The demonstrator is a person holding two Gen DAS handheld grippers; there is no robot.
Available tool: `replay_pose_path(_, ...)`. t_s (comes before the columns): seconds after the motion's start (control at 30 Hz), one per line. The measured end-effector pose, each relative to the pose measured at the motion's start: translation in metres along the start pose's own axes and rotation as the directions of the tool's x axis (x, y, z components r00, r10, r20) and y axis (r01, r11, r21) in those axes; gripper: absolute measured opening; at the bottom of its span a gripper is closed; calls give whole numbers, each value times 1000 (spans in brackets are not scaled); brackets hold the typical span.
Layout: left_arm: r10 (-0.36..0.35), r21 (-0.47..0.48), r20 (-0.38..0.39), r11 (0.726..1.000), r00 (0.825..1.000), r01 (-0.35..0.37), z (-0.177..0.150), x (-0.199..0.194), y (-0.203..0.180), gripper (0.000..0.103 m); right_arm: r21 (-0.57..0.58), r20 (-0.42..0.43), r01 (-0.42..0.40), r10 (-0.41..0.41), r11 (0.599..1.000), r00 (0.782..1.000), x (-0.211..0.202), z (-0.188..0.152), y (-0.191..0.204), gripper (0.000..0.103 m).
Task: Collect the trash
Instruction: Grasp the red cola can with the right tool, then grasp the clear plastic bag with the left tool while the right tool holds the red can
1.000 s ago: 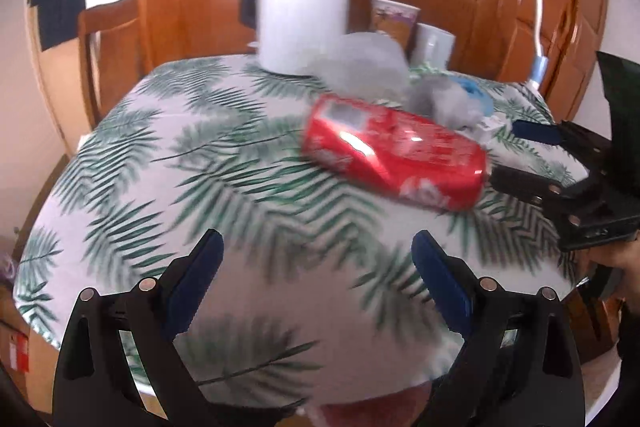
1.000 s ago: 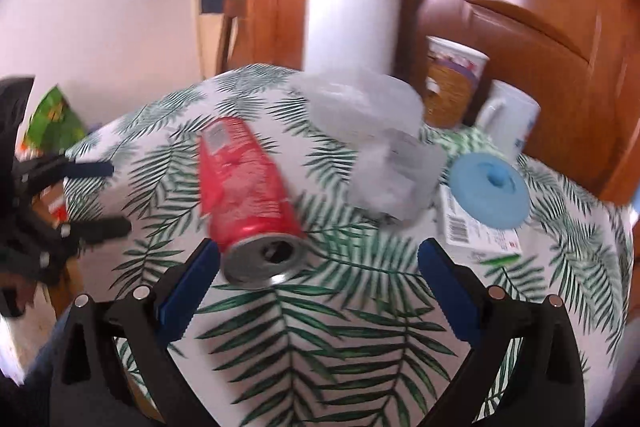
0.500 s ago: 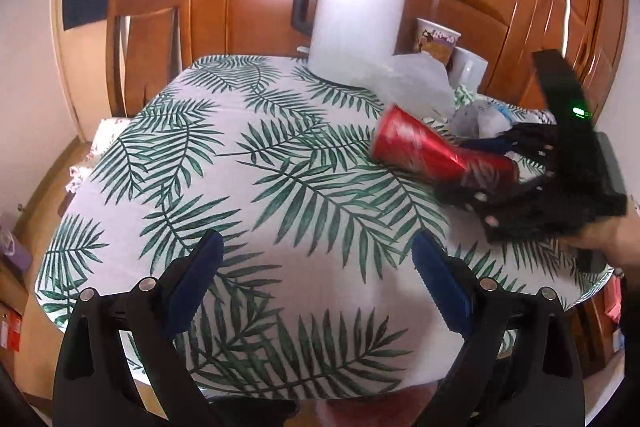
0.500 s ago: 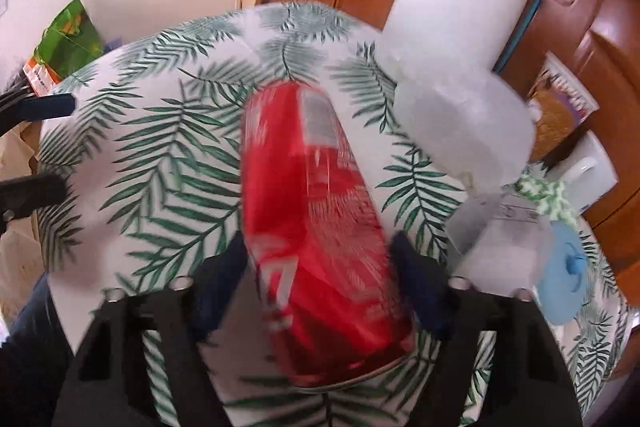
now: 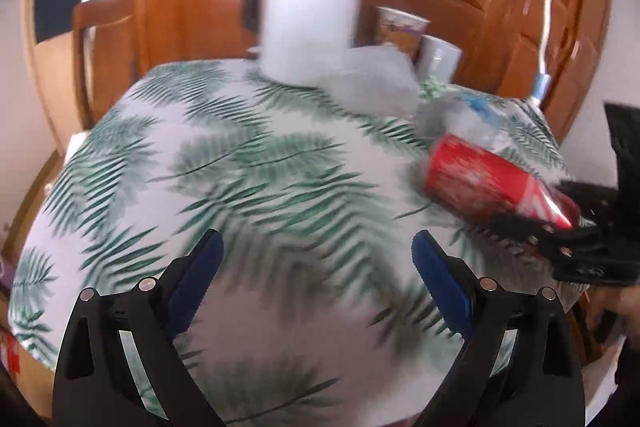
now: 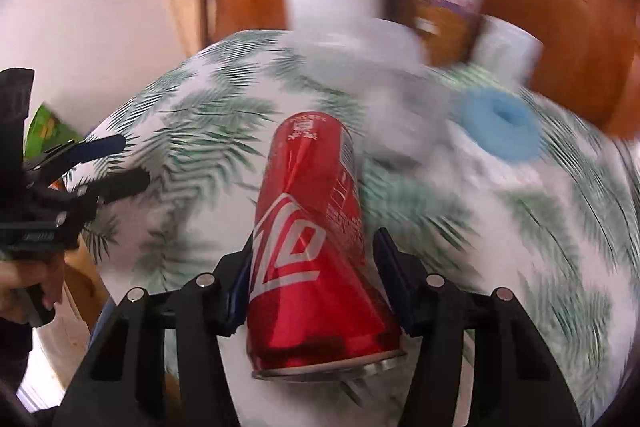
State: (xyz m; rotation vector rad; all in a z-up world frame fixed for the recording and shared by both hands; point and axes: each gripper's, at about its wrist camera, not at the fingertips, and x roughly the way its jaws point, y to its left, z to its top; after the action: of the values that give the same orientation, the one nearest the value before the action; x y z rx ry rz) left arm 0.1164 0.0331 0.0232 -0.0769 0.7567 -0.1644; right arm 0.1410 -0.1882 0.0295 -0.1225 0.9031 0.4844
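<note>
right gripper (image 6: pixel 316 267) jaws clamped on red can (image 6: pixel 316 227); left gripper (image 5: pixel 316 251) jaws apart.

A red drink can (image 6: pixel 316 227) with white lettering lies on its side, gripped near its open end between the right tongs (image 6: pixel 316 267). Its body is dented and points out across the leaf-patterned surface (image 6: pixel 208 115).
</note>
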Motion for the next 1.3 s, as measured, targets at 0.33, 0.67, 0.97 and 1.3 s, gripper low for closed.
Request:
replay_pose_path(0.33,-56,233,-5,971,998,56,59,71,-118,93,176,-11,100,-99,979,995,-40,-52,-92,52)
replay_pose_path(0.67,-21,285,-123,957,992,56,91,141,-151,82,200,0,80,-81,976,997,-41,-55,-101,52)
replay_pose_path(0.97,-10,296,-139,954,990,51,80,144,-141,46,203,-1,72,-74,977,997,-38,-53,-103,53)
replay_pose_path(1.3,-13,300,-148,952,989,57,59,115,-122,47,153,0,150,-151,977,988,-33,-40,-99,68)
